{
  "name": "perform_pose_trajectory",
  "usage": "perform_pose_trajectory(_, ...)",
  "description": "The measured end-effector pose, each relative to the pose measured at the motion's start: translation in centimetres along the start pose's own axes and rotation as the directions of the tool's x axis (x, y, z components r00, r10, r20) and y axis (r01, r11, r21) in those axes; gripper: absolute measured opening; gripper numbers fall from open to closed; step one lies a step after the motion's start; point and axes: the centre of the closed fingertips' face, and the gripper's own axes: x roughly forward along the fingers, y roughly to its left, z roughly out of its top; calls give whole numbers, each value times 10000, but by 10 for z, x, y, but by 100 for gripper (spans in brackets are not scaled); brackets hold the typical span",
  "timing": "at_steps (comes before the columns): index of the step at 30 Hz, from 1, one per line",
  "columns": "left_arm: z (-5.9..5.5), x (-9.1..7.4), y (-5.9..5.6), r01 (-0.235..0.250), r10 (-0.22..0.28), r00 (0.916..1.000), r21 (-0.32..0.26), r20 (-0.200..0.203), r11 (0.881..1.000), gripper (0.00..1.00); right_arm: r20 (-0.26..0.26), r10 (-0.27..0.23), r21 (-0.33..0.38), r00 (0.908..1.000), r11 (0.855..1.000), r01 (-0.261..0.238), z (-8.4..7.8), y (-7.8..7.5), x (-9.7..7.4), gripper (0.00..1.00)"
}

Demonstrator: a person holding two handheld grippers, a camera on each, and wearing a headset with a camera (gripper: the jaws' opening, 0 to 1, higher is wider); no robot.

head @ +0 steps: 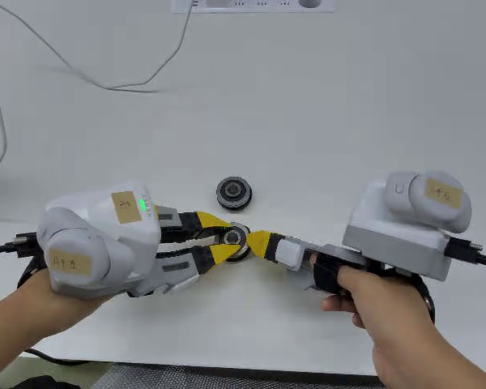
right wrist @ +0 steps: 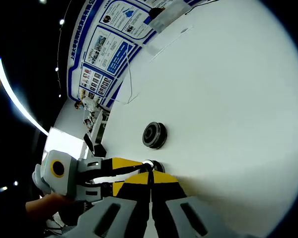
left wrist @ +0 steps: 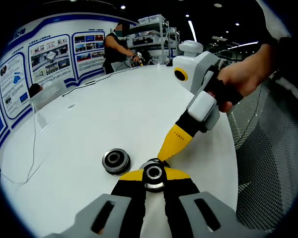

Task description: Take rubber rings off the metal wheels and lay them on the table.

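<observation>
The left gripper (head: 223, 241) has its jaws closed to a narrow gap on a small metal wheel (left wrist: 154, 174), low over the worktop (head: 348, 121), apparently to steady it. From the opposite side the right gripper (right wrist: 150, 179), jaws pressed fully together into a wedge, touches that wheel's rim, likely to pry at the rubber ring; whether any rubber is caught I cannot tell. A second wheel (head: 235, 193) lies flat just beyond the held wheel.

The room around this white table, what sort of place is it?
Probably an exhibition hall or showroom: blue printed display panels curve along one side, and a white shelving rack stands behind.
</observation>
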Motion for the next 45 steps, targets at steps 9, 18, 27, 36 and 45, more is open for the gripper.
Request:
perform_pose_trajectory(9, -1, 0, 0, 4, -4, 10000, -9, -18, 10000, 12, -10, 165, 82, 9999, 9998, -165, 0, 3, 1, 0)
perform_pose_trajectory(18, -1, -1, -1, 1, -1, 10000, -43, -28, 10000, 12, -43, 582, 180, 9983, 9982, -581, -2, 10, 1, 0)
perform_pose_trajectory(27, 0, -1, -1, -14, 15, 10000, -56, 35, 10000, 12, -76, 837, 190, 9965, 9963, -835, -3, 15, 1, 0)
perform_pose_trajectory(36, 0, -1, 0, -40, 40, 9999, -35, 111, 10000, 12, -171, 1045, 30, 9944, 9945, -1044, -4, 20, -2, 0)
perform_pose_trajectory(45, 0, 0, -2, -89, 87, 9999, 230, 119, 9997, 13, 87, 1174, 1434, 9930, 9827, -1175, -5, 18, -5, 0)
